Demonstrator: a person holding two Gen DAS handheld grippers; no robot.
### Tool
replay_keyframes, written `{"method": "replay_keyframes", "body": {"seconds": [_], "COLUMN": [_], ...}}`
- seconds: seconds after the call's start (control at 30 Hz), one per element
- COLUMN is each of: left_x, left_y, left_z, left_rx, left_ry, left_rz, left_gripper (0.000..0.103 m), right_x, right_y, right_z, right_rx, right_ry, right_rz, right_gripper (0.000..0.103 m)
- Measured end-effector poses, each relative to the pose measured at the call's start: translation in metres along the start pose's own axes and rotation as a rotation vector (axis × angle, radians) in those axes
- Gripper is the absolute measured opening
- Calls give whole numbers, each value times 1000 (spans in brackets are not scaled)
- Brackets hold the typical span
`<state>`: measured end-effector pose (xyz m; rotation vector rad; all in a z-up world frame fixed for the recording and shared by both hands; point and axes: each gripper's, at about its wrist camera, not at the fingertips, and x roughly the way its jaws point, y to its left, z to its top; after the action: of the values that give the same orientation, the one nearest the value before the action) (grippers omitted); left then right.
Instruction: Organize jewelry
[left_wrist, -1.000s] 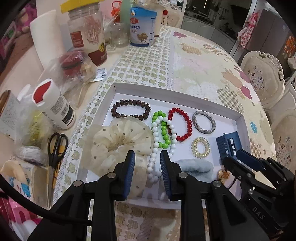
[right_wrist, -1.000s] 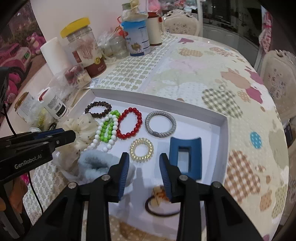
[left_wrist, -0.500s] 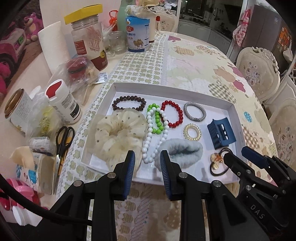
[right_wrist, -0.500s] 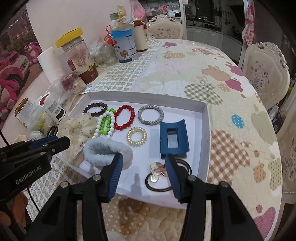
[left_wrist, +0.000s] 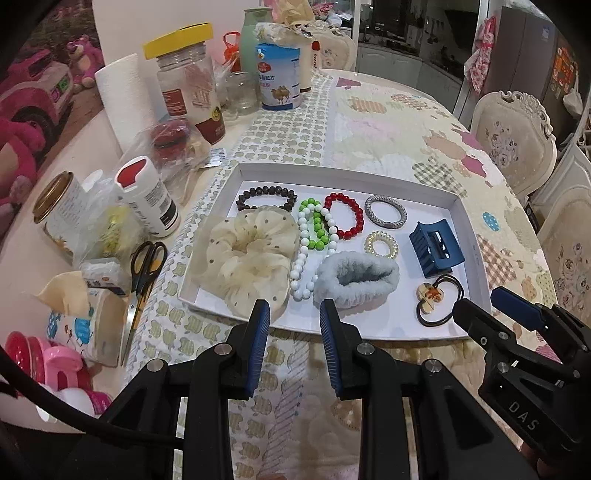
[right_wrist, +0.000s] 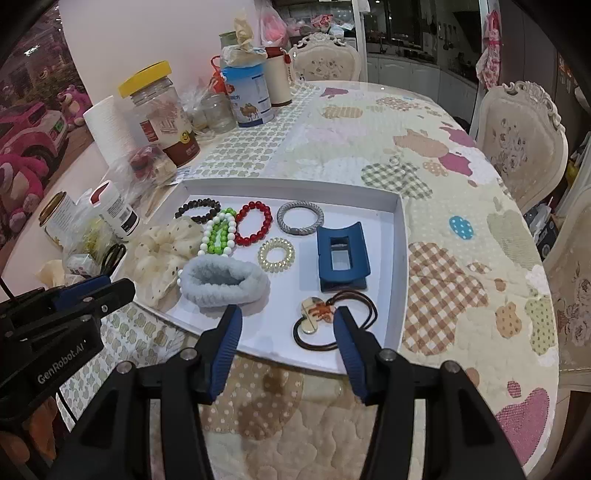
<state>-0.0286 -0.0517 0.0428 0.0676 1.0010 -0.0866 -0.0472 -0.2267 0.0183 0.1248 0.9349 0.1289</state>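
Left gripper (left_wrist: 294, 321): jaws stood apart with nothing between them, hanging over the near rim of the tray (left_wrist: 369, 334).
Right gripper (right_wrist: 287, 325): jaws had just been opening and stood wide, empty; the hair tie (right_wrist: 334, 319) lay on the tray floor beyond the gap, against the right jaw's tip in the view, no pad pressing on it.
Hair tie: thin brown elastic loops with a hard painted charm. Probably light and floppy; the charm looked the firmest place to pinch, since the cord could slip out.
Blue scrunchie (left_wrist: 356, 282): just past the left jaws, slightly right. Plush and squashy, likely easy to hold anywhere on its ring.
Cream scrunchie (left_wrist: 245, 258): ahead and left of the left jaws, spilling over the tray's left rim. Gauzy, would crush and drag.
White beads (left_wrist: 308, 258): straight ahead of the left jaws, overlapping the green beads (left_wrist: 317, 225). Smooth, round, probably slippery; lifting one could pull the other.
Coil tie (right_wrist: 276, 254): ahead between the right jaws. Springy plastic.
Claw clip (right_wrist: 341, 256): ahead, toward the right jaw. Rigid; take by its flat sides.
Red beads (right_wrist: 255, 223), grey band (right_wrist: 300, 218), dark beads (right_wrist: 197, 210): farthest row, well apart from both grippers.
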Motion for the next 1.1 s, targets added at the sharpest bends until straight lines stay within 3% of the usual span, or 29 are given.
{"method": "replay_keyframes", "body": {"seconds": [1.1], "left_x": [-35], "left_y": [-18], "left_z": [-23], "left_rx": [2], "left_ry": [-49], "left_rz": [39], "left_gripper": [27], "right_x": [-32], "right_y": [-6], "right_z": [-21], "right_rx": [-14], "right_ry": [-14], "right_rz": [18], "right_gripper": [58]}}
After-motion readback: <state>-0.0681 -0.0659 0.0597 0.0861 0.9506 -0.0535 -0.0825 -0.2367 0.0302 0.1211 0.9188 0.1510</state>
